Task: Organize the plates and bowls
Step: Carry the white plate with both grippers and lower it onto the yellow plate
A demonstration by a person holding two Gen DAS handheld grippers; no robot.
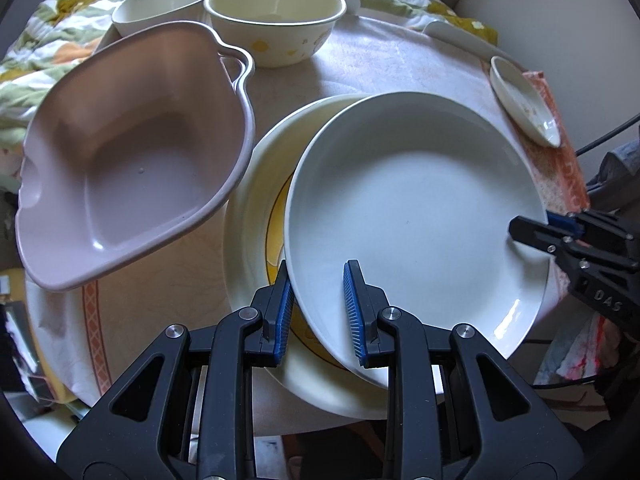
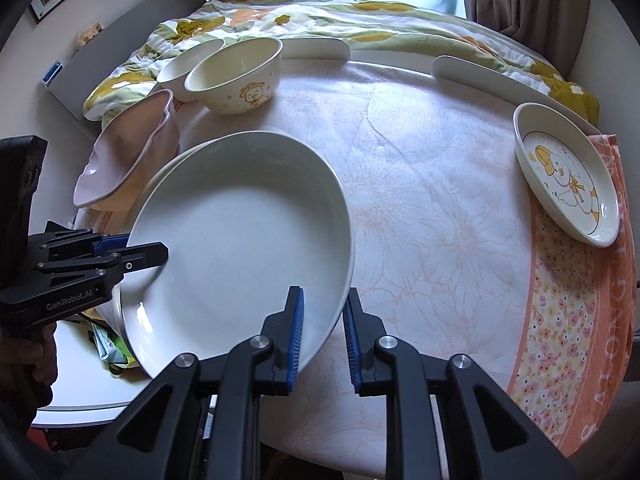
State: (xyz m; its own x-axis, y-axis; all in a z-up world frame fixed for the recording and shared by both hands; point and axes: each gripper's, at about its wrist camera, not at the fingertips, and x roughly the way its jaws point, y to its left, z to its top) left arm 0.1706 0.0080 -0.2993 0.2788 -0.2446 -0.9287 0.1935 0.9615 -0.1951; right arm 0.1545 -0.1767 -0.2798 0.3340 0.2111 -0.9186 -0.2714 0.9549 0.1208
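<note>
Left wrist view:
- The left tongs [image 1: 320, 312] stand partly open astride the near rim of the white plate [image 1: 416, 216]: one blue pad lies outside the rim, the other over the plate's inner face. Whether the pads press the rim cannot be told.
- The white plate lies tilted on a cream plate with yellow print [image 1: 256, 208], which rests on the bench [image 1: 392, 60].
- The right tongs [image 1: 532, 228] meet the white plate's rim at the right edge of the view.
- A mauve handled bowl [image 1: 132, 152] sits tilted to the left; behind it stand a cream bowl [image 1: 276, 20] and a white bowl [image 1: 164, 4], just beside each other.
- A small oval dish [image 1: 524, 100] lies at the far right on an orange cloth [image 1: 560, 172].

Right wrist view:
- The right tongs [image 2: 322, 336] straddle the white plate's [image 2: 240, 240] near rim, jaws partly apart; contact cannot be told.
- The left tongs [image 2: 140, 252] reach onto the plate's left rim.
- The oval dish [image 2: 568, 176], printed with a duck, lies well apart on the right.
- The cream bowl [image 2: 236, 76] stands at the far left of the bench [image 2: 420, 200].
</note>
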